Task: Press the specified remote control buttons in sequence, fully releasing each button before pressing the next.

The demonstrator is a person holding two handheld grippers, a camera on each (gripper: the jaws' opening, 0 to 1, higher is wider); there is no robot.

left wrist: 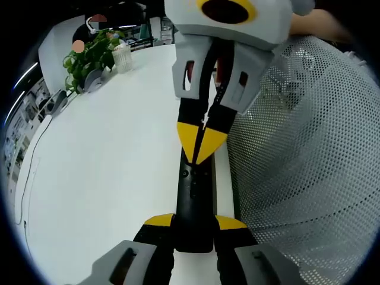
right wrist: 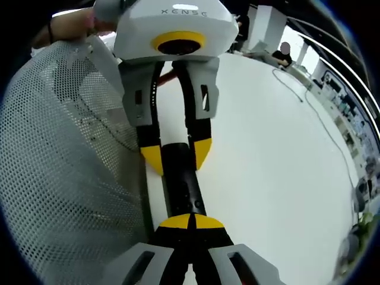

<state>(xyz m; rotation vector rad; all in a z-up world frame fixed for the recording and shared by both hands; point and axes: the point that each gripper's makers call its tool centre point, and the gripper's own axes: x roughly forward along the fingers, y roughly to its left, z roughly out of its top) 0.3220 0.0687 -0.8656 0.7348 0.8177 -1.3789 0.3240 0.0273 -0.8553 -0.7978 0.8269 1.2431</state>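
The white surface (left wrist: pixel 107 172) spans the left and centre of the left gripper view and the centre and right of the right gripper view (right wrist: pixel 267 154). A white perforated mesh sheet (left wrist: pixel 309 166) covers the right side of the left gripper view and the left side of the right gripper view (right wrist: pixel 65 166). The black remote control (left wrist: pixel 194 202) lies lengthwise at lower centre of the left gripper view, just beside the mesh edge. The left claw (left wrist: pixel 195 222) rises from the bottom of that view, its yellow-tipped jaws pinching the near end of the remote from both sides; in the right gripper view it descends from the top, holding the remote's far end (right wrist: pixel 177 159). The right claw (right wrist: pixel 190 221) has its yellow tips pressed together, resting on the remote (right wrist: pixel 183 193); in the left gripper view it comes down from the top, its joined tips (left wrist: pixel 200 142) on the remote's far end. A potted plant (left wrist: pixel 92 56) stands at the upper left of the left gripper view, well apart from the remote.
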